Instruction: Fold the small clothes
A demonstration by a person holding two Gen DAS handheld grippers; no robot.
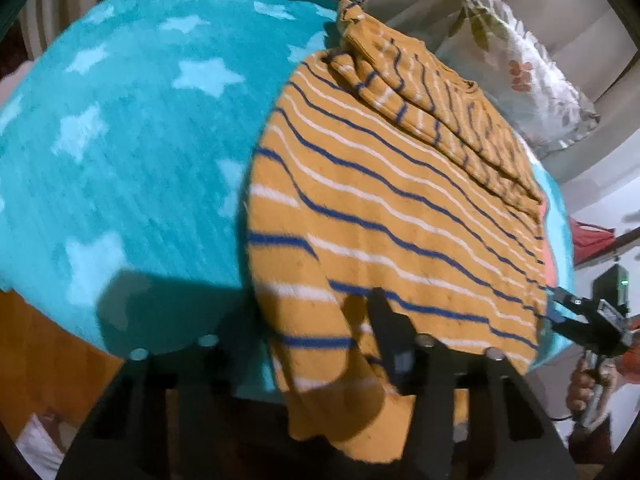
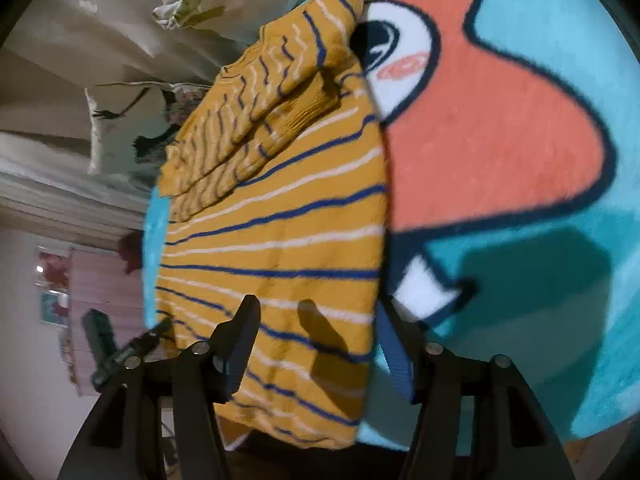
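Note:
A small mustard sweater [image 1: 384,208] with blue and white stripes lies on a teal star blanket [image 1: 132,152], sleeves folded across its upper part. Its hem hangs over the near edge. My left gripper [image 1: 296,344] is open at the hem's left corner, with one finger [image 1: 390,336] on top of the fabric and the other hidden. In the right wrist view the sweater [image 2: 280,232] lies left of an orange cartoon print. My right gripper [image 2: 320,340] is open, its fingers straddling the hem's right corner. The right gripper also shows in the left wrist view [image 1: 560,308].
Floral pillows [image 1: 524,68] lie beyond the sweater at the far side. The blanket's orange cartoon print [image 2: 480,132] lies right of the sweater. A wooden floor [image 1: 44,348] shows below the near edge. The left gripper shows at the sweater's far corner [image 2: 154,334].

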